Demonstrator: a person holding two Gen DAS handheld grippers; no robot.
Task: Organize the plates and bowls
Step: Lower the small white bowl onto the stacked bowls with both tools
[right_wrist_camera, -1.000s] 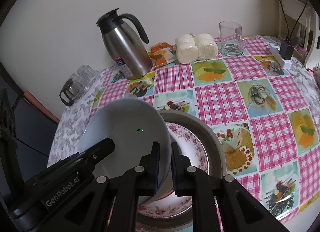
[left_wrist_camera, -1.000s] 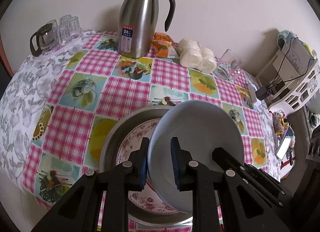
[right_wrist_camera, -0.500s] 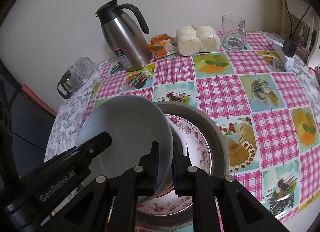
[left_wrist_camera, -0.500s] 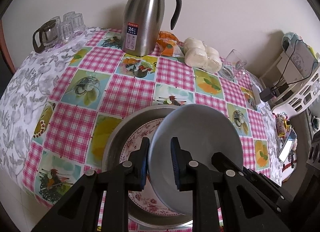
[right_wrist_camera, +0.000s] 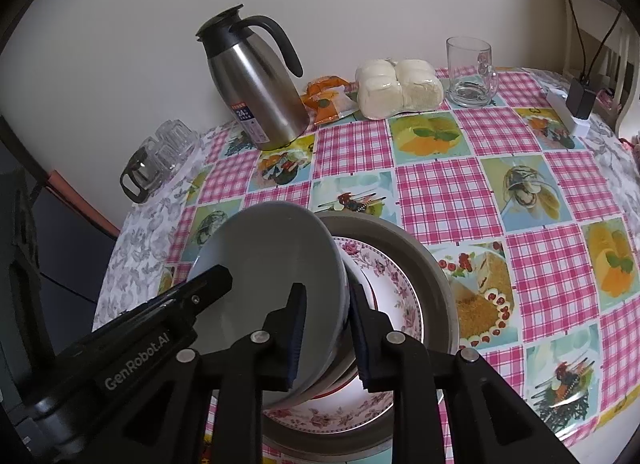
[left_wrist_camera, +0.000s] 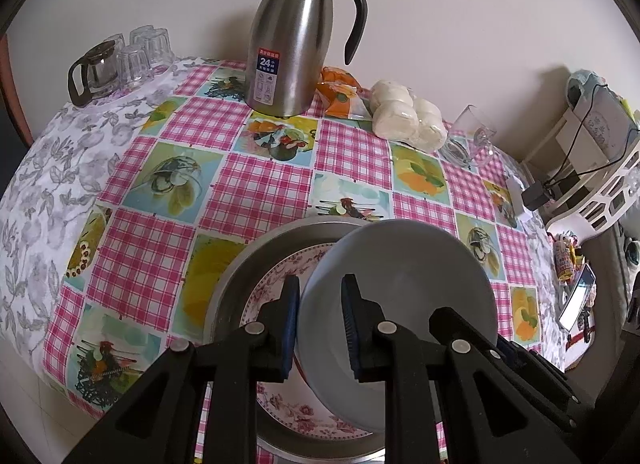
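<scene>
Change since earlier frames: the grey bowl (left_wrist_camera: 404,284) sits a little lower and nearer the floral plate (right_wrist_camera: 384,284) than a second ago; both grippers keep the same hold on its rim, and the table things have not moved.
Left gripper (left_wrist_camera: 320,324): clenched on the bowl's left rim, one pad outside the wall, one inside.
Right gripper (right_wrist_camera: 326,328): clenched on the opposite rim, the bowl wall between its pads.
Grey bowl: held tilted between the two tools, above the floral plate, near the table's front edge; whether its underside touches the plate cannot be told.
Floral plate: lies inside the metal basin (right_wrist_camera: 424,260), near the front edge of the table (left_wrist_camera: 256,188).
Back edge of table: steel thermos jug (left_wrist_camera: 292,44), orange snack packets (left_wrist_camera: 340,92), bagged white buns (left_wrist_camera: 404,116), glass mug (right_wrist_camera: 472,72).
Back left corner: small glass pot and tumblers (left_wrist_camera: 120,60).
Hidden or cut off: the near parts of plate and basin are covered by the gripper bodies; a red-edged rim just under the bowl in the right wrist view is too hidden to identify; the white rack (left_wrist_camera: 596,188) at the right is cut by the lens edge.
</scene>
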